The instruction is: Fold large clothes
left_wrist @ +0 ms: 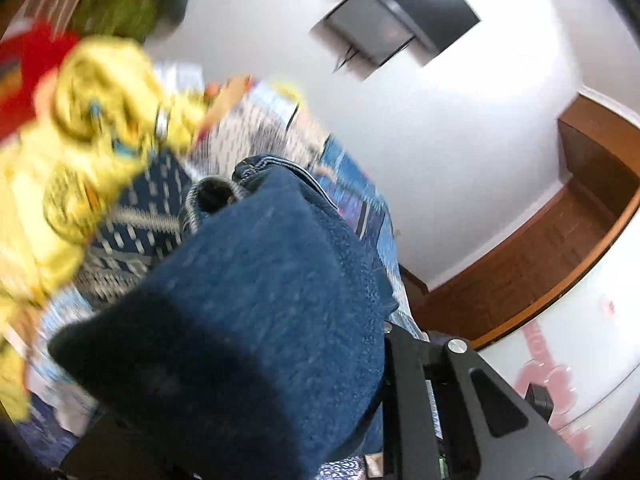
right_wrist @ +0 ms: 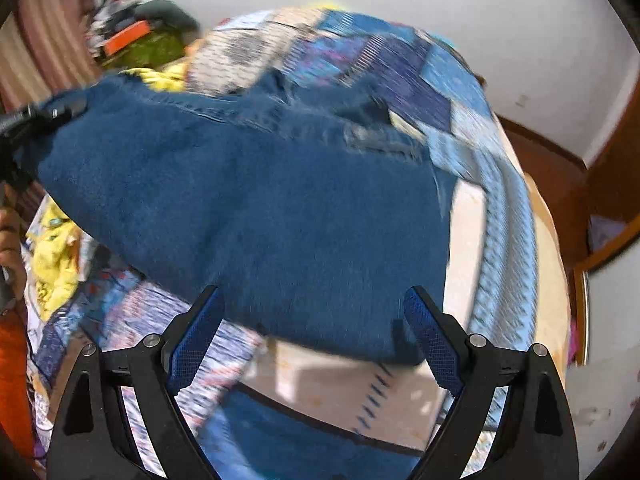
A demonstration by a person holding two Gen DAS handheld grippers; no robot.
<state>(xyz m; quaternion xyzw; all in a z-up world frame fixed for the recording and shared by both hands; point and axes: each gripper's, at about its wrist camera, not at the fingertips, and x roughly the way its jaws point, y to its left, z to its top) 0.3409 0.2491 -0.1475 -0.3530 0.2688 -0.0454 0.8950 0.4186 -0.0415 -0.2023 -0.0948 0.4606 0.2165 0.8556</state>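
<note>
A large pair of blue denim jeans (right_wrist: 260,200) lies across the patchwork quilt (right_wrist: 404,68) on the bed, with one end lifted at the left. My left gripper (right_wrist: 44,114) at that left edge is shut on this raised end. In the left wrist view the denim (left_wrist: 248,300) drapes over the fingers and hides them; only a black finger arm (left_wrist: 484,400) shows. My right gripper (right_wrist: 314,292) hovers over the near hem of the jeans. Its jaws stand wide apart and its blue pads (right_wrist: 196,340) touch nothing.
A crumpled yellow garment (left_wrist: 96,120) and a red cloth (left_wrist: 28,64) lie on the bed to the left. A green bag (right_wrist: 152,48) with an orange box sits by the curtain. A person's hand (right_wrist: 10,240) and orange sleeve (right_wrist: 12,380) are at the left edge. A dark screen (left_wrist: 380,28) hangs on the white wall.
</note>
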